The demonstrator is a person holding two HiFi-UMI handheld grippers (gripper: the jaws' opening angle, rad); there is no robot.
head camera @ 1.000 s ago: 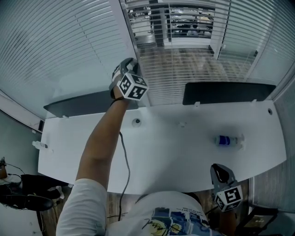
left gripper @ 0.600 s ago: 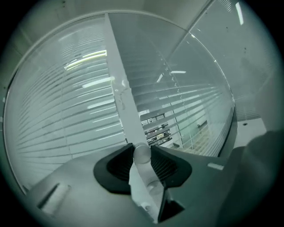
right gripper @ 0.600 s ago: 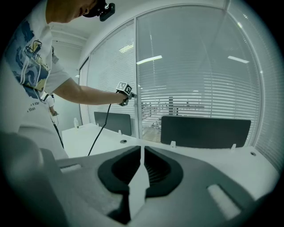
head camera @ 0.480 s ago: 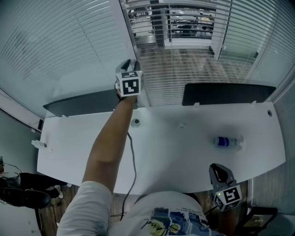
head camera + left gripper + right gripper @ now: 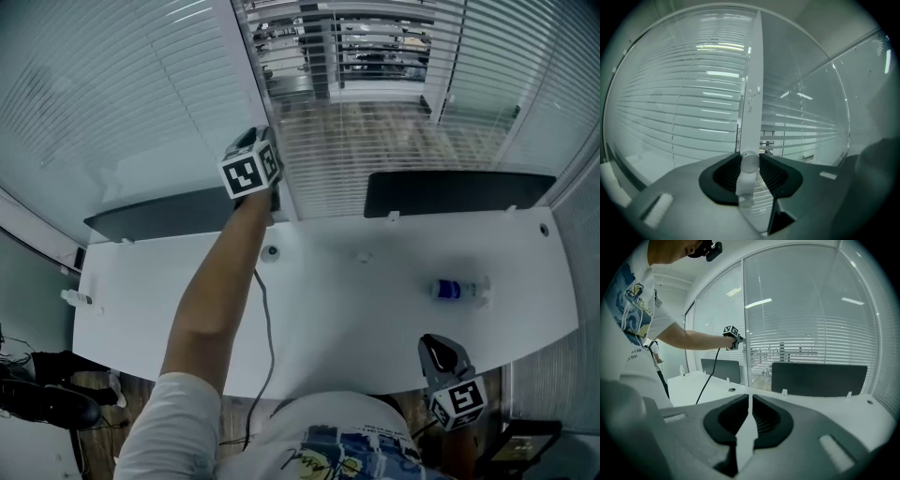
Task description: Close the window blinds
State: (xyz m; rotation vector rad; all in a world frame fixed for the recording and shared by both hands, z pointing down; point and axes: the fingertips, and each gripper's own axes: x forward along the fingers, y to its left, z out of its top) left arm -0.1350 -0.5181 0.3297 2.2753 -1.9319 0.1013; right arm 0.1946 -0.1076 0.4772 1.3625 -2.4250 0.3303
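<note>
Two hand-held grippers at a white desk (image 5: 375,309) that stands against a glazed wall hung with slatted blinds (image 5: 375,141). The left gripper (image 5: 265,141) is stretched out across the desk on a bare forearm (image 5: 211,300) to the upright frame post (image 5: 753,93) between two panes. Its marker cube faces the head camera. In the left gripper view the jaws are partly apart and clamped on a white cylindrical wand (image 5: 748,176), one dark pad pressing on each side of it. The wand hangs just in front of the post, with slats to either side (image 5: 693,108). The slats of the middle blind are open enough for the floor and the room beyond to show through them. The right gripper (image 5: 441,349) is low at the near edge of the desk, close to the person's body and well apart from the window. In its own view its jaws (image 5: 750,401) are closed together with nothing between them. On the desk lie a small bottle (image 5: 457,289), near the right gripper, and a dark cable (image 5: 265,319) under the forearm. Two dark partition panels (image 5: 450,192) stand along the desk's far edge
</note>
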